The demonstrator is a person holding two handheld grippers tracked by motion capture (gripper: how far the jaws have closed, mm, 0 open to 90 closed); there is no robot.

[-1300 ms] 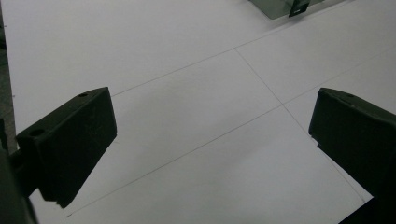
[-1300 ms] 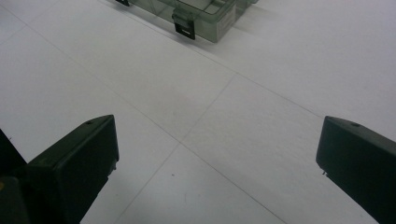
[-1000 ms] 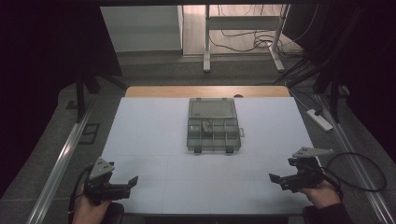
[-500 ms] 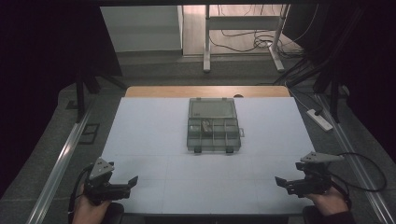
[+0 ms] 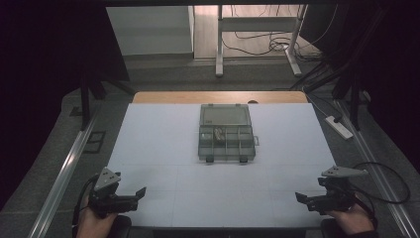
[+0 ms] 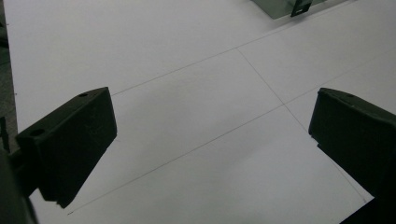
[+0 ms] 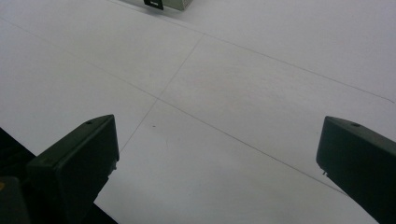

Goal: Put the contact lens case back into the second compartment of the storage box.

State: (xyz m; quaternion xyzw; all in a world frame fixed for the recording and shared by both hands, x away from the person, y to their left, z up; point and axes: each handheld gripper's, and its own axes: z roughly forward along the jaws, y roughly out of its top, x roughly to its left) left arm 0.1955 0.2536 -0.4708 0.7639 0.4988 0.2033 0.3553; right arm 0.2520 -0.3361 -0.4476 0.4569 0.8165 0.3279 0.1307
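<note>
Over the last second the right gripper (image 5: 303, 197) has drawn back from nearer the table's middle toward the near right corner, while the left gripper (image 5: 138, 192) has stayed where it was at the near left corner; that reads as a retreat to a rest pose, so either the work on the box is finished or no reach has begun. The translucent grey plastic compartment box (image 5: 226, 133) sits at the centre of the white table cover (image 5: 163, 148), its lid swung open toward 12 o'clock and its divided tray toward 6 o'clock. A small brownish item (image 5: 218, 134) lies in one of the back-row compartments, though from the high view I cannot tell what it is. From the left gripper the box lies at about 1 o'clock, from the right at about 11 o'clock, well apart from both. Each hand holds its tool low at the table's near edge, jaws pointing inward toward the middle. Both gripper views show the black jaws spread wide with bare white surface between them, holding nothing; a corner of the box (image 6: 285, 5) peeps in at the top of the left gripper view.
</note>
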